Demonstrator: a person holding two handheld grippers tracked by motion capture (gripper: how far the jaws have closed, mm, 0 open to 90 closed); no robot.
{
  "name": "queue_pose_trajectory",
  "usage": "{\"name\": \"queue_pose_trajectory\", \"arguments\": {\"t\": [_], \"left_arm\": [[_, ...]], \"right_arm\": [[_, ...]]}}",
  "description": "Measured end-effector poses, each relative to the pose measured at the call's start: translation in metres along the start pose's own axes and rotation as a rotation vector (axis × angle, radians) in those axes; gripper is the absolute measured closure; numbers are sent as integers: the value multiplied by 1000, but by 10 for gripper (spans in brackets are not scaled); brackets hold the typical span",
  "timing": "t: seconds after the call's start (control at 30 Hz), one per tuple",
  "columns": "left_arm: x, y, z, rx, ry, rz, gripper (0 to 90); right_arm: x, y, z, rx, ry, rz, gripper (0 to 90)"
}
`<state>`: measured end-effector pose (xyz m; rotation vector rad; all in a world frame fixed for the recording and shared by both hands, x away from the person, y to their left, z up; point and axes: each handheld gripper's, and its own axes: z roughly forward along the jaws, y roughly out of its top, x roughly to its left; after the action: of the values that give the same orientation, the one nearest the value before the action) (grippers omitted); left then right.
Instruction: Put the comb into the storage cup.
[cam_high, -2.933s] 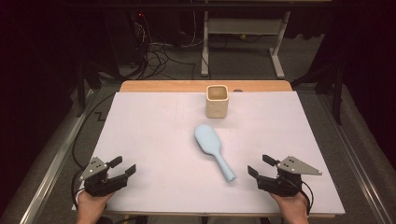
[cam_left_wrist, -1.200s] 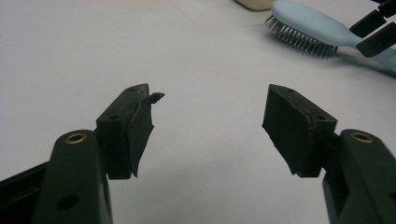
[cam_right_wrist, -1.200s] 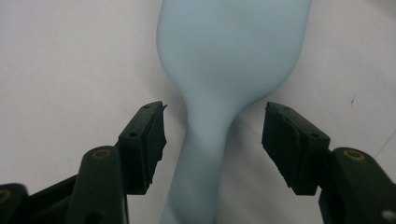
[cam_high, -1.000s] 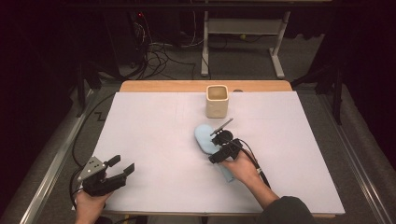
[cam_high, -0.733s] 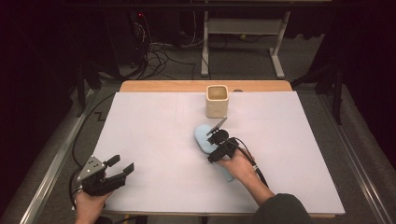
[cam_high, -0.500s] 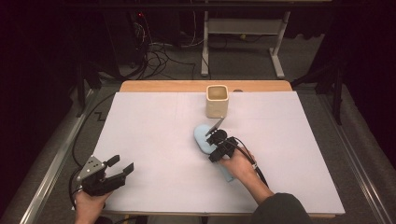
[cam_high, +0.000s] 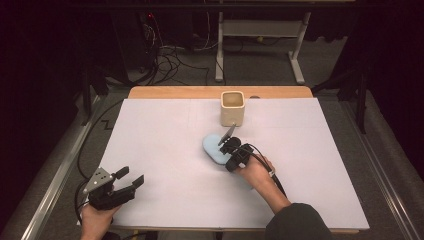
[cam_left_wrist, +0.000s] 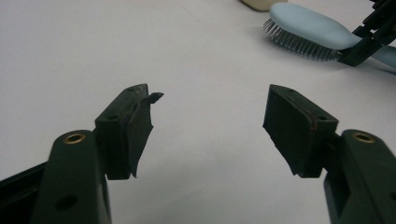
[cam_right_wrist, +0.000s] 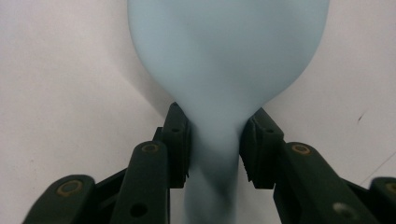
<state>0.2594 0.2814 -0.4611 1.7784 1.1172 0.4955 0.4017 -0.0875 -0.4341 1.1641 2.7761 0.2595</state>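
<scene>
The right claw (cam_right_wrist: 214, 144) has just been closing and now clamps the neck of the light blue hairbrush (cam_high: 214, 148), which lies near the centre of the white surface (cam_high: 165, 135), at 7 o'clock from the beige cup (cam_high: 232, 108). The left claw (cam_left_wrist: 208, 126) rests at 7 o'clock on the surface, jaws wide, holding nothing.

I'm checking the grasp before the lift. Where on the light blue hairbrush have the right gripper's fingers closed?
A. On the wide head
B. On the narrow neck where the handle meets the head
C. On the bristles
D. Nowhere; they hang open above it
B: in the right gripper view the right gripper has both fingers pressed against the narrow neck of the hairbrush, just below its wide head, having just been closing on it.
</scene>
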Motion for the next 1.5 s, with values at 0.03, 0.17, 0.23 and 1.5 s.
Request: {"name": "queue_pose_trajectory", "arguments": {"t": [0.03,0.17,0.23,1.5], "left_arm": [[0,0,0,4,-1,-1,332],[0,0,1,9,-3,0,332],[1,0,2,11,-4,-1,333],[2,0,1,29,3,-5,337]], "right_arm": [[0,0,0,0,0,0,676],[-1,0,0,-9,1,-25,698],[-2,-1,0,-12,1,-39,699],[-24,-32,-38,-296,38,10,703]]}}
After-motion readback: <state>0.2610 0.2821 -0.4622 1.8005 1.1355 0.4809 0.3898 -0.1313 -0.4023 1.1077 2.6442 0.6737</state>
